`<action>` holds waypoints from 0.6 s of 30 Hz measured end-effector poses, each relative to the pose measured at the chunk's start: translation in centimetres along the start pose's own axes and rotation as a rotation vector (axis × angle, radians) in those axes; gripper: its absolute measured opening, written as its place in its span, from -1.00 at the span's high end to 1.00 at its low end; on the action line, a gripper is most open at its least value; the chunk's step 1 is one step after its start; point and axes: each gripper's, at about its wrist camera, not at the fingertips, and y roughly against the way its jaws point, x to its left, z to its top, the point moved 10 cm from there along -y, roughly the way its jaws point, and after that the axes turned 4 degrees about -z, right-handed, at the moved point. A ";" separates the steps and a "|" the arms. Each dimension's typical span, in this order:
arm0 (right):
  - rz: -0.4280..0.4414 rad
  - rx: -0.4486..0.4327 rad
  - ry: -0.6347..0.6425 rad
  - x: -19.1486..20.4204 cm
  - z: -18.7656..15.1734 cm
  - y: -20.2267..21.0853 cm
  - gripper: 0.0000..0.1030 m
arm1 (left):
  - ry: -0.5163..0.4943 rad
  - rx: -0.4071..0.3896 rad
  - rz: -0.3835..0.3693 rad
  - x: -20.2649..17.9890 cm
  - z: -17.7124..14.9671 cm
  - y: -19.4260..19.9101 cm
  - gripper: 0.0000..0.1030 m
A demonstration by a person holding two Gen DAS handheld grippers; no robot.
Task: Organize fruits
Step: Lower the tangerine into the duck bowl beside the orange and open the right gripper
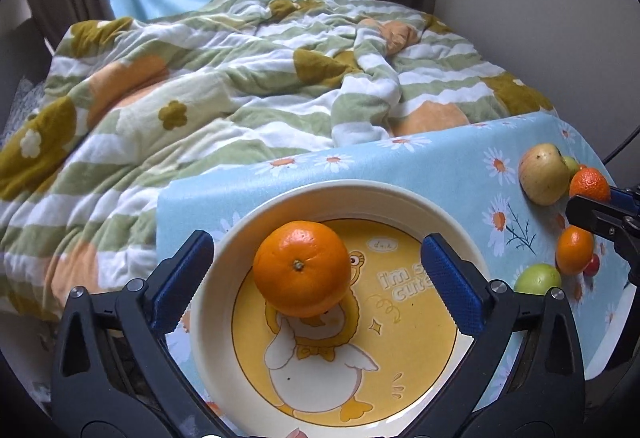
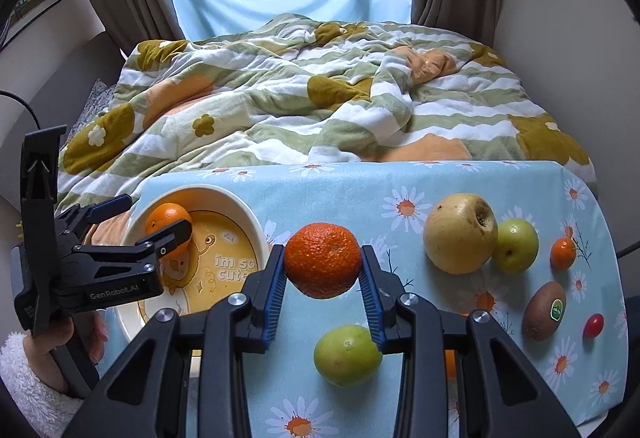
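We judge the main risk to be the smooth orange (image 1: 301,269) rolling across the plate (image 1: 404,194) if our left gripper (image 1: 316,282), jaws spread wide on either side of it without touching, clips it on the way out. Our right gripper (image 2: 323,280) is clamped on a bumpy mandarin (image 2: 322,260) just right of the plate and could drop it if jolted. That plate holds only the orange; the other fruits lie on the table (image 2: 360,190) to its right.
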 end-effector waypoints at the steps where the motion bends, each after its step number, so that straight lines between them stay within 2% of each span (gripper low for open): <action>1: 0.002 0.001 0.002 0.0 0.1 0.0 0.36 | 0.004 0.003 -0.002 0.1 -0.1 0.1 -1.00; 7: 0.040 -0.003 0.046 1.2 0.9 0.1 0.36 | 0.063 -0.006 0.008 0.7 -1.2 2.2 -1.00; 13: 0.137 0.005 0.108 3.3 2.1 -0.5 0.36 | 0.146 -0.010 0.078 1.9 -3.2 5.6 -1.00; 18: 0.209 0.017 0.177 5.9 2.4 -1.2 0.36 | 0.186 -0.002 0.110 2.0 -4.8 6.6 -1.00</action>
